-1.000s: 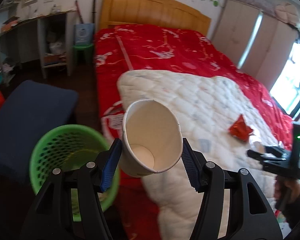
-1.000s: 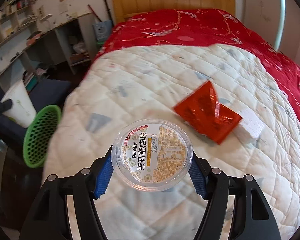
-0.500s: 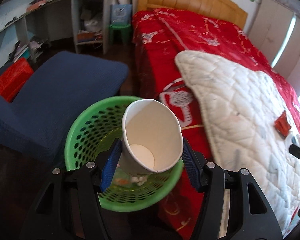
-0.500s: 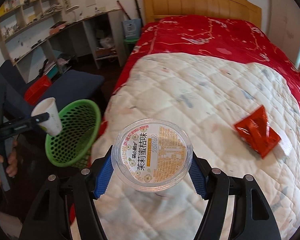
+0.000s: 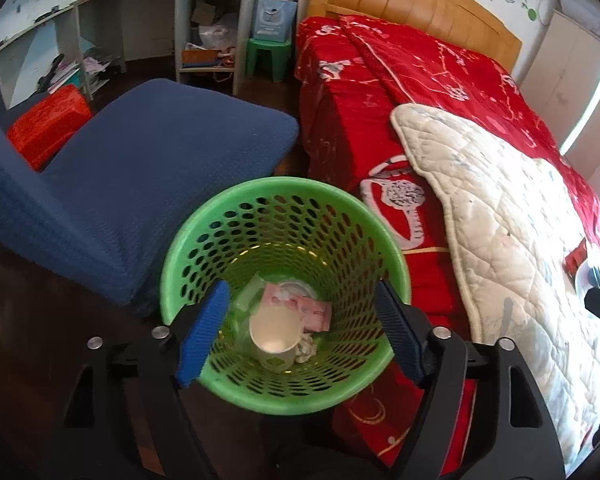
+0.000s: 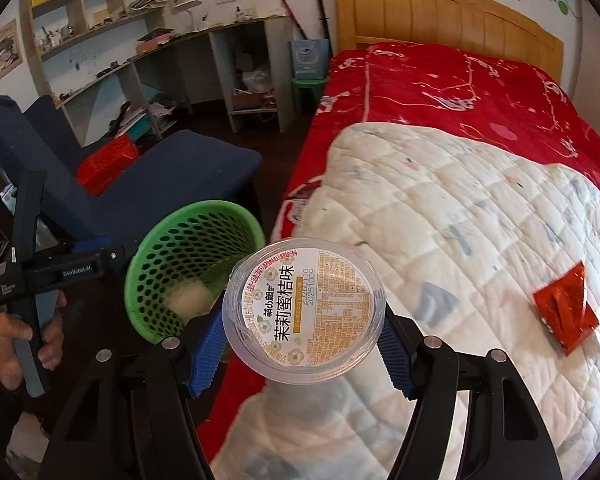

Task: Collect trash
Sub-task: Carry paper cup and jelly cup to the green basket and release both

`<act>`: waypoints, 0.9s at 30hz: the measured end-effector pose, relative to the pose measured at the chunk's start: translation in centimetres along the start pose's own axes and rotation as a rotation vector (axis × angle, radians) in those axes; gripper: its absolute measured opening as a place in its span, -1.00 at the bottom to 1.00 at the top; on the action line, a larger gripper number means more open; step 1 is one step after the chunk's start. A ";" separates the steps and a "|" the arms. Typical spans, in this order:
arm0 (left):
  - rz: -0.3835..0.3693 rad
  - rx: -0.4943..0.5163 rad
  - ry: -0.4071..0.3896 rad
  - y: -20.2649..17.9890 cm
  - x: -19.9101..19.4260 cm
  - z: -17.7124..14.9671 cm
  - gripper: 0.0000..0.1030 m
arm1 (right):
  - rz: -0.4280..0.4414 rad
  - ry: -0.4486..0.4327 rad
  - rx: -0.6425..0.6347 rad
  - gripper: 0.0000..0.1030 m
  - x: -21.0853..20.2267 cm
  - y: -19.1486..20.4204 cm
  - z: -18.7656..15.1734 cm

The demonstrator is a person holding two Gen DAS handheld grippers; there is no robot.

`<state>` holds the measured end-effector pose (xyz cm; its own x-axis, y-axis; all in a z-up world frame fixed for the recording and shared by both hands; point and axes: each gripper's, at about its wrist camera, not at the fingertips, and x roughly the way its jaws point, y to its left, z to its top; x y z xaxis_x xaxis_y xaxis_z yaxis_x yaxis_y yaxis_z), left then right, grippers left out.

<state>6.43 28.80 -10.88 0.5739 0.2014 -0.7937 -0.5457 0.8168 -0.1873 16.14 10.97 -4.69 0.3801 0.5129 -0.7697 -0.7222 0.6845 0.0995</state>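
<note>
The left gripper (image 5: 300, 332) hung over the green basket (image 5: 220, 216), pointing down into it. Its jaws were opening and nothing was between them; the blue pads (image 5: 202, 334) stood apart on either side of the basket's mouth. The paper cup (image 5: 275, 336) lay inside the basket, near the bottom, with its open mouth turned up toward the camera. Beside the cup lay a pink wrapper (image 5: 300, 306) and some crumpled white paper, and something clear that I could not make out well.

The right gripper (image 6: 302, 340) was clenched on a clear plastic tub (image 6: 304, 308) with a printed lid. Both pads pressed on the tub's sides, and the lid faced the camera. The tub was held in the air above the edge of the bed, just beside the basket in this view. In the same view a hand (image 6: 16, 336) held the left gripper at the basket's rim, and a blurred pale shape showed inside the basket.

The basket stood on the dark floor between a blue chair (image 5: 152, 160) and the bed. The bed had a red cover (image 5: 400, 80) and a white quilt (image 6: 460, 208) on top of it. A red packet (image 6: 566, 312) lay on the quilt, well apart from the tub, with a small white piece just beside it.
</note>
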 end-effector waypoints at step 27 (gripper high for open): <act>0.057 -0.114 -0.039 7.2 -4.0 -4.1 0.60 | 0.172 0.058 -0.109 0.47 8.6 14.2 3.7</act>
<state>-2.30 31.61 -11.46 0.5619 0.2682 -0.7825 -0.6426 0.7372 -0.2088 11.29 27.00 -7.58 0.2143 0.5847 -0.7824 -0.8330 0.5278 0.1663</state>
